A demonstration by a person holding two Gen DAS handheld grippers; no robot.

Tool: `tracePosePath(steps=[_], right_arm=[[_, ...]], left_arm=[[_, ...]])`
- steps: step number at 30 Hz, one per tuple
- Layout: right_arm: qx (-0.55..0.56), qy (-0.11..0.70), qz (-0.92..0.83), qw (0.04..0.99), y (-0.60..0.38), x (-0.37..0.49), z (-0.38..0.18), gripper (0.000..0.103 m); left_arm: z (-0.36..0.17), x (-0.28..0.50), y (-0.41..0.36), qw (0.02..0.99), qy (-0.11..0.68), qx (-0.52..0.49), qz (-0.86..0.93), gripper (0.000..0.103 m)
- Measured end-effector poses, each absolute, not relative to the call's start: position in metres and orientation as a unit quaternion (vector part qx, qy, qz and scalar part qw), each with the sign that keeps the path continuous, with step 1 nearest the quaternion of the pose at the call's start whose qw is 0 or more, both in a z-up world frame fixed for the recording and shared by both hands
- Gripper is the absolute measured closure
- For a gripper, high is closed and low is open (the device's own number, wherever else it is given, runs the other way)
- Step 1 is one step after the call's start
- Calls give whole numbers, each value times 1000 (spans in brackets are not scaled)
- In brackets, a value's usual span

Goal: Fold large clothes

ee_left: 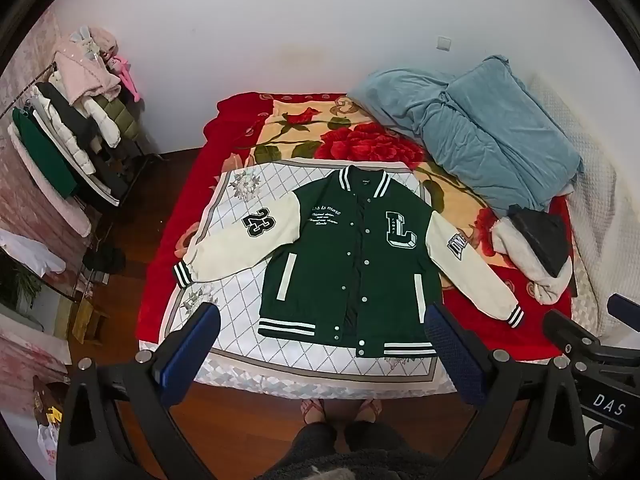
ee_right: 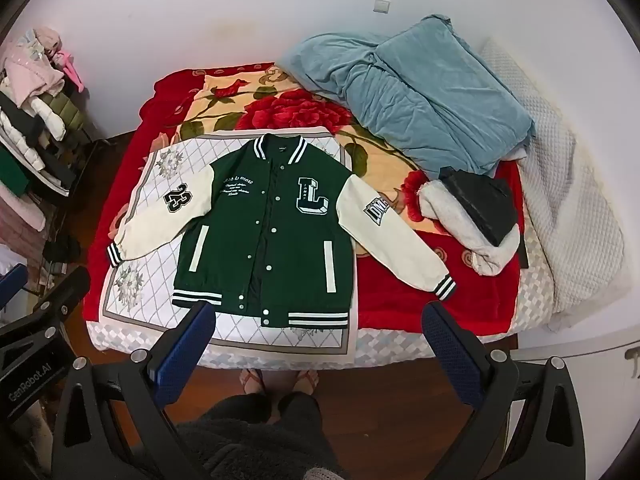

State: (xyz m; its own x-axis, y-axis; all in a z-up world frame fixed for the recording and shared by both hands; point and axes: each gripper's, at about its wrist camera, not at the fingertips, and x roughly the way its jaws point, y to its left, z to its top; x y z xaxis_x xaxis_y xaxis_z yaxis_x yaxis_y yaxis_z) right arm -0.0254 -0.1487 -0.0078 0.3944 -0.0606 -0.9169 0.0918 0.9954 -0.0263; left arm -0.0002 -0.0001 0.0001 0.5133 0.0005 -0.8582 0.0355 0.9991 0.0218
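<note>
Jacket (ee_left: 352, 264) lies flat on the bed (ee_left: 480, 320) — left gripper (ee_left: 320, 344) and right gripper (ee_right: 316, 340) hover above, both spread.

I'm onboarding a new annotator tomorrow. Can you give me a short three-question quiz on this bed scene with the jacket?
1. True or false: the green varsity jacket lies flat, front up, with both sleeves spread out.
2. Multiple choice: what does the left hand-held gripper hold? A) a sleeve cuff B) the hem C) nothing
3. Fill in: the number patch on one cream sleeve reads ____.

Key: 1 true. 2 C; like the right hand-held gripper, it hangs open above the bed's near edge. 3: 23.
</note>
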Motion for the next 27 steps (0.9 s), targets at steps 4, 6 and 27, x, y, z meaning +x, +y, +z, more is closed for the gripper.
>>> tracePosePath(steps=[4,6,27], right_arm=[[13,550,-46,834,-148,-24,-8,0],[14,550,-47,834,-148,-24,-8,0],[19,550,-48,834,-146,-17,-10,0]], left_arm=[[0,0,0,869,495,18,-9,0],[0,0,0,868,496,19,-9,0],[0,0,1,869,495,19,-9,0]])
